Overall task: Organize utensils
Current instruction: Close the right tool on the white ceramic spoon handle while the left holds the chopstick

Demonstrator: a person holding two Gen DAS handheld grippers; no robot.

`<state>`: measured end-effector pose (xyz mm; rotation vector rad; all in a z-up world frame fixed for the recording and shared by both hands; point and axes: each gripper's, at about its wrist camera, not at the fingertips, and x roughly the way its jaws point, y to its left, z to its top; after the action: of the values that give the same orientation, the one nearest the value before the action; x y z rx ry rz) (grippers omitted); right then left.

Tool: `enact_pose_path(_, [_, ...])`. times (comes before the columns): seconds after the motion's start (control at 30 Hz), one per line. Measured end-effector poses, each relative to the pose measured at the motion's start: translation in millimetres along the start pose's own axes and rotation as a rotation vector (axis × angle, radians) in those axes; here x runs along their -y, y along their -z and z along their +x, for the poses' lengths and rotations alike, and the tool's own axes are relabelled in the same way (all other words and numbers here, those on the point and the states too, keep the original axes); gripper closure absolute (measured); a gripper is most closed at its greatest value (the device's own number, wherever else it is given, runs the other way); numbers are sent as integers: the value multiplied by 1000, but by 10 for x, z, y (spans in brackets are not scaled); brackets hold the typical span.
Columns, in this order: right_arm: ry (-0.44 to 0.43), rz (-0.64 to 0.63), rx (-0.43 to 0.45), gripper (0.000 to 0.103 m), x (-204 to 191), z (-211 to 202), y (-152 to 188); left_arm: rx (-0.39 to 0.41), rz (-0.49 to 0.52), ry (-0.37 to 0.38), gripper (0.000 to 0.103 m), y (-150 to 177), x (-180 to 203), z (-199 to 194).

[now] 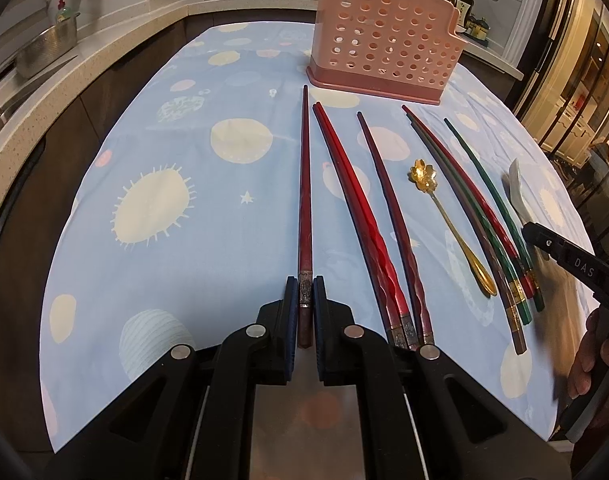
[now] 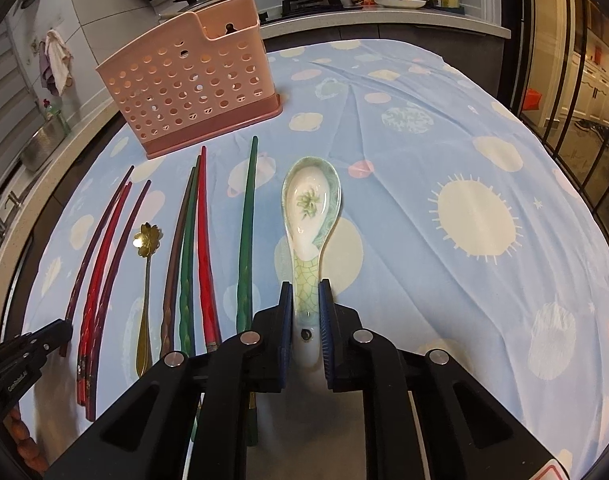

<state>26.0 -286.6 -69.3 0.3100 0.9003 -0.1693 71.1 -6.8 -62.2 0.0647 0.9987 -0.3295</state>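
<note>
Blue pads of the left gripper (image 1: 305, 294) pinch the banded end of 1 dark red chopstick (image 1: 304, 184), which lies flat on the spotted blue tablecloth (image 1: 176, 128), pointing toward the pink perforated utensil holder (image 1: 378, 44). The right gripper (image 2: 305, 300) is clamped on the handle of the ceramic spoon (image 2: 310, 204), bowl up, just right of 1 green chopstick (image 2: 247, 216). The gold flower spoon (image 2: 146, 248) lies among the other chopsticks.
</note>
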Motion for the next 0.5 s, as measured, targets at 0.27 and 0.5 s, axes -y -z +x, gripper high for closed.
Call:
enact_pose_path(0.27, [-19,20,-7,88,26,-103,100,-8,-12,25,96,69,-23,-56])
enact_pose_path(0.5, [-55,59,42,84,71,-326,88,-11,-25,40,96,107,-46,-80])
